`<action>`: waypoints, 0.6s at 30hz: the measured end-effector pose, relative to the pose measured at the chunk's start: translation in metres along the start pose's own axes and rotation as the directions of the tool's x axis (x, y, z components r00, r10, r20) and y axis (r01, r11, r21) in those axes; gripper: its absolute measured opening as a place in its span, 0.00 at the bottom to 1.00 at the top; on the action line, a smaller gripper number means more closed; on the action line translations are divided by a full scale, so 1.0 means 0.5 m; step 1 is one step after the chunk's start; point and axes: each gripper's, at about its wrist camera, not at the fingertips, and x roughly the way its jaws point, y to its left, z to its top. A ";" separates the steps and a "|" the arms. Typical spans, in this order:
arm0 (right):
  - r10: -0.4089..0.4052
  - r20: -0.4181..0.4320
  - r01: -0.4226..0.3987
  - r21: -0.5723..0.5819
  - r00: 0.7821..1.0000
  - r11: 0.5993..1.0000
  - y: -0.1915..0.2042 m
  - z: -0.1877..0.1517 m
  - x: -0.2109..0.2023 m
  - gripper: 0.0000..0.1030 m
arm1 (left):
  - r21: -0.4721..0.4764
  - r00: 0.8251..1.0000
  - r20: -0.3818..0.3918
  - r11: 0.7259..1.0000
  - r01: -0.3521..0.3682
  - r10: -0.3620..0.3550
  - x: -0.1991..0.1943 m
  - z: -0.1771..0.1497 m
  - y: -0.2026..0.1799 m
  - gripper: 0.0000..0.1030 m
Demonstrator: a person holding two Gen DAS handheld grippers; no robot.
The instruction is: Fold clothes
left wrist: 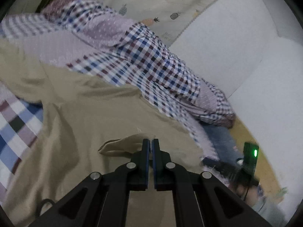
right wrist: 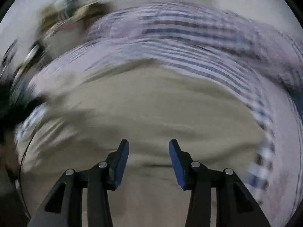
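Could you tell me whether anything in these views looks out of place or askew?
Mostly ordinary: the left gripper pinches a bunched edge of the beige garment, and checked fabric lies rumpled beyond. The right-wrist view is motion-blurred.

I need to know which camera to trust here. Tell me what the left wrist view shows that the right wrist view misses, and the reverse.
Only the left wrist view shows the left gripper shut on a fold of the beige garment, the pineapple-print mat and the right gripper's body with its green light. Only the right wrist view shows the right gripper open, above the cloth. Both share the beige garment and the checked fabric, blurred on the right.
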 end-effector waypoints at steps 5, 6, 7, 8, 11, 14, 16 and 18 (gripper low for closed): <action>-0.117 0.061 0.131 -0.361 0.991 0.923 0.224 0.002 0.063 0.47 | -0.099 0.997 -0.040 0.993 0.062 -0.066 0.006 0.013 0.024 0.02; -0.167 0.085 0.188 -0.404 0.982 0.895 0.250 0.005 0.079 0.47 | -0.114 0.996 -0.048 0.991 0.073 -0.079 0.008 0.017 0.027 0.02; -0.176 0.089 0.197 -0.426 0.980 0.883 0.263 0.007 0.089 0.46 | -0.129 0.994 -0.056 0.988 0.084 -0.092 0.010 0.020 0.030 0.02; -0.180 0.090 0.202 -0.446 0.979 0.872 0.275 0.010 0.098 0.45 | -0.141 0.993 -0.070 0.986 0.087 -0.097 0.013 0.026 0.033 0.02; -0.112 -0.028 0.085 -0.476 0.993 0.875 0.295 0.008 0.107 0.40 | -0.168 0.991 -0.065 0.980 0.106 -0.119 0.003 0.032 0.041 0.02; 0.005 -0.270 -0.146 -0.504 0.963 0.851 0.282 -0.011 0.084 0.40 | -0.244 0.989 -0.117 0.968 0.062 -0.092 -0.004 -0.001 0.063 0.01; 0.070 -0.299 -0.200 -0.431 0.952 0.880 0.247 0.012 0.059 0.43 | -0.290 0.984 -0.163 0.957 0.020 -0.069 -0.008 -0.038 0.076 0.01; 0.136 -0.317 -0.249 -0.350 0.939 0.903 0.212 0.038 0.033 0.47 | -0.293 0.977 -0.205 0.956 -0.010 -0.052 -0.005 -0.059 0.077 0.01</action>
